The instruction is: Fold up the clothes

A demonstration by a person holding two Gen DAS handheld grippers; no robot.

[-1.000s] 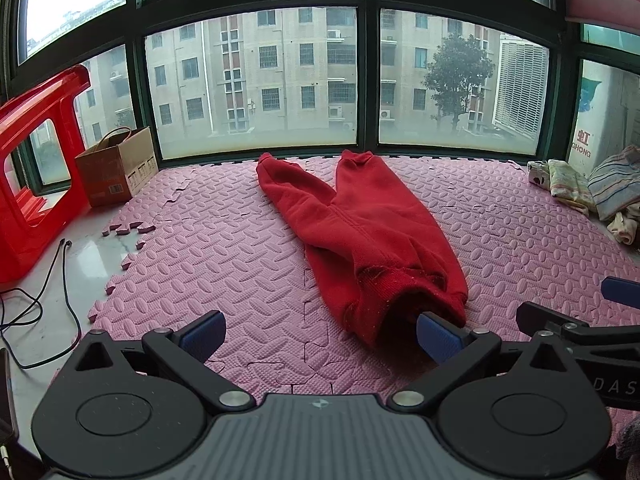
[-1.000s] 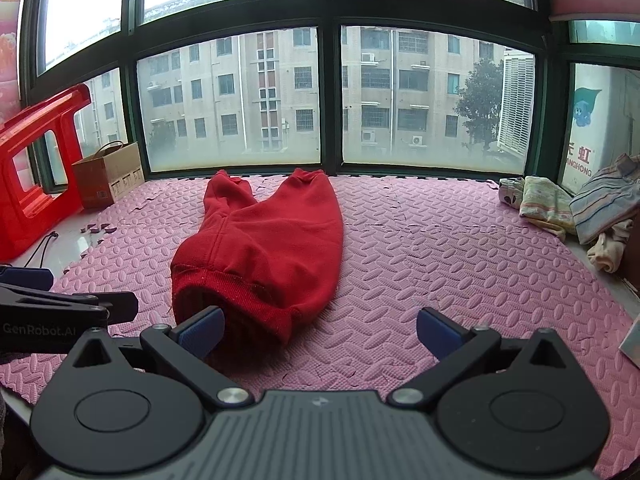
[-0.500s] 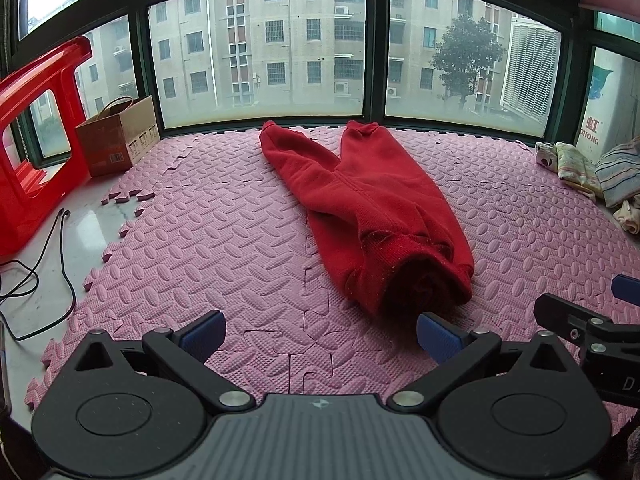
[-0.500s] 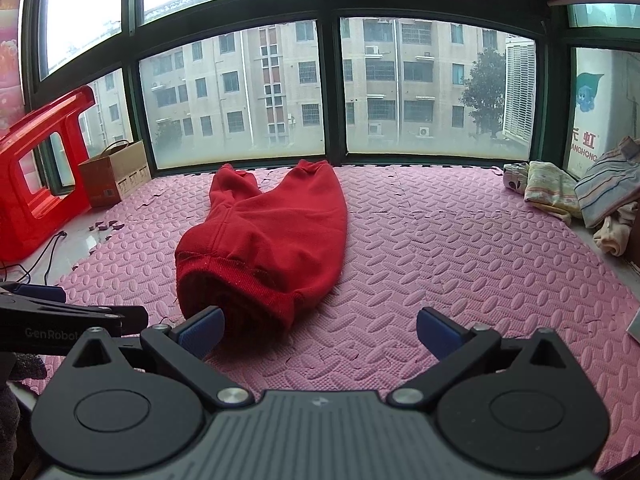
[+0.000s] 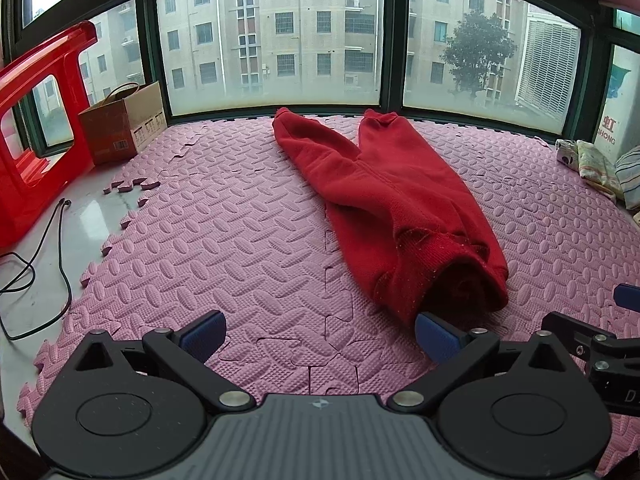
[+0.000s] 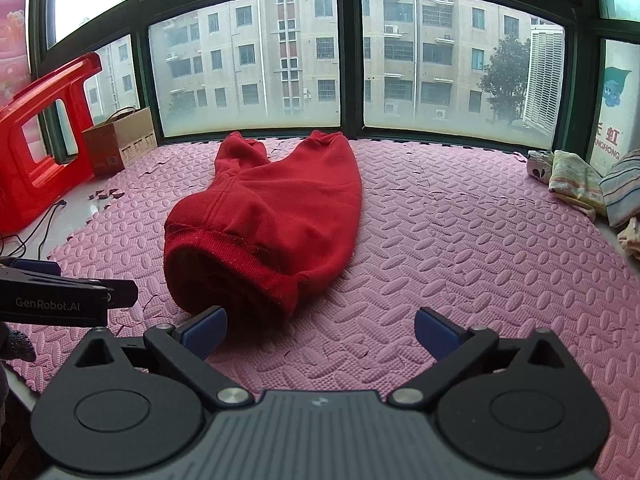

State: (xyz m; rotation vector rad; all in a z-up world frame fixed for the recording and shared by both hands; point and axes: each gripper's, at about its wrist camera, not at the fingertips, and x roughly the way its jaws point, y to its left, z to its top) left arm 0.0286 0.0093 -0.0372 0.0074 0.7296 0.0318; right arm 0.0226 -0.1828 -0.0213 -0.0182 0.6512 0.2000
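Note:
A pair of red fleece trousers [image 5: 396,200] lies on the pink foam mat [image 5: 224,240], its two legs pointing at the window and its open waistband toward me. My left gripper [image 5: 320,334] is open just short of the waistband's left corner, its right fingertip [image 5: 434,334] close to the hem. In the right wrist view the same trousers [image 6: 272,216] lie ahead and to the left. My right gripper [image 6: 320,330] is open too, its left fingertip [image 6: 204,330] at the waistband's near edge. Nothing is held.
A red plastic stool [image 5: 36,132] and a cardboard box [image 5: 124,124] stand at the left by the window. A black cable [image 5: 48,248] trails over the bare floor there. Folded striped and patterned clothes [image 6: 592,184] are piled at the right edge of the mat.
Both grippers have tilted down and drawn slightly back and up from the waistband, so more mat shows in front. The trousers have not moved.

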